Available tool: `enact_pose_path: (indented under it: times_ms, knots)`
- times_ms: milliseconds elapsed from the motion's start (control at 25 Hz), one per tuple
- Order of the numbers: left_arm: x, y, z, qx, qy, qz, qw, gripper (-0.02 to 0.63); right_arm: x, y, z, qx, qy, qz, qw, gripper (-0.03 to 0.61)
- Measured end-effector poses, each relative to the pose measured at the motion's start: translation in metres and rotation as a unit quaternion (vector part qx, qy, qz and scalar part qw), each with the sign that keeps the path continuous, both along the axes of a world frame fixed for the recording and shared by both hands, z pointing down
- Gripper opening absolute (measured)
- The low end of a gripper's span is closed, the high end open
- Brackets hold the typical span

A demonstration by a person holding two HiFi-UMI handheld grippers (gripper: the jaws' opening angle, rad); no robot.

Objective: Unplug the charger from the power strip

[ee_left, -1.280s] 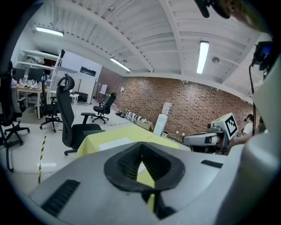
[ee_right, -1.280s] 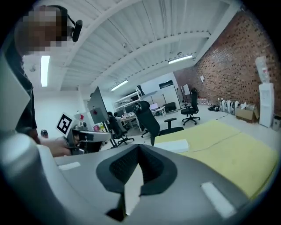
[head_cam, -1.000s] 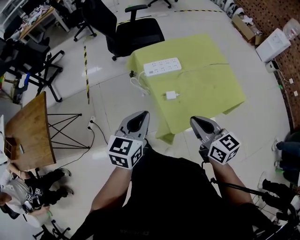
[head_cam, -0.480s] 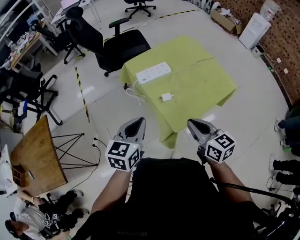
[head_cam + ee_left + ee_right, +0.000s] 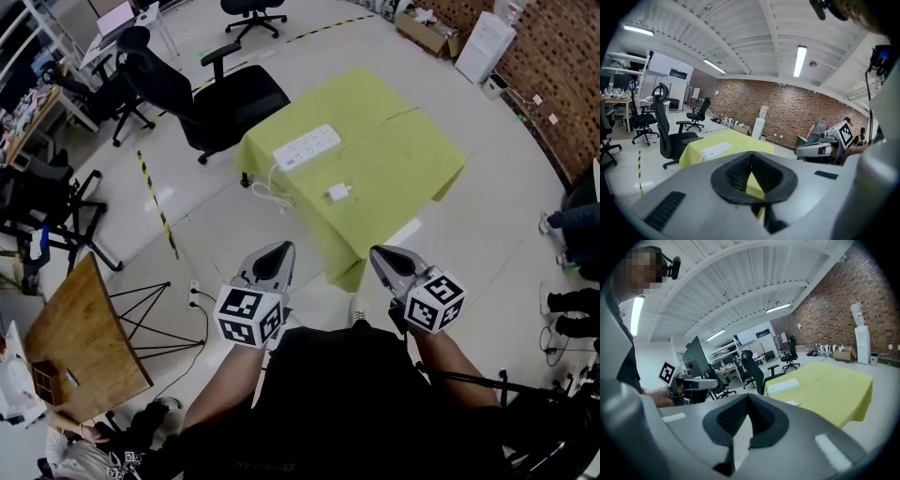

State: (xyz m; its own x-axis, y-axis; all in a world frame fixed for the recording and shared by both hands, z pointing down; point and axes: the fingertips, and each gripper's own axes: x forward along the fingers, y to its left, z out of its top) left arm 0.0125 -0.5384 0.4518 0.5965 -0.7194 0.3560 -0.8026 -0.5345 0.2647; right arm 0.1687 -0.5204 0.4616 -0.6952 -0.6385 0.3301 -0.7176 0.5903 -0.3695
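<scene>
A white power strip (image 5: 306, 147) lies near the far left edge of a table with a yellow-green cloth (image 5: 394, 155). A small white charger (image 5: 338, 192) lies on the cloth closer to me, apart from the strip. A white cable (image 5: 265, 184) hangs off the table's left side. My left gripper (image 5: 277, 251) and right gripper (image 5: 379, 256) are held side by side short of the table's near corner, both shut and empty. The right gripper view shows the strip (image 5: 783, 386) and the charger (image 5: 791, 402) ahead. The left gripper view shows the strip (image 5: 716, 150).
A black office chair (image 5: 220, 94) stands behind the table's left side. A wooden table (image 5: 75, 337) on black legs is at the lower left, with yellow-black floor tape (image 5: 155, 202) beside it. A brick wall, boxes and a white cabinet (image 5: 485, 45) are at the upper right.
Both grippers have drifted forward and turned a little together. The table now sits more to the centre of the head view. The jaws stay shut.
</scene>
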Motion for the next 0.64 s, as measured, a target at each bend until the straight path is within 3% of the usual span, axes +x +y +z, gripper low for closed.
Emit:
enact_pose_path:
  times_ms: [640]
  knots:
    - [-0.003, 0.001, -0.004, 0.017, -0.004, 0.003, 0.9998, 0.006, 0.009, 0.007, -0.001, 0.004, 0.006, 0.018, 1.0, 0.0]
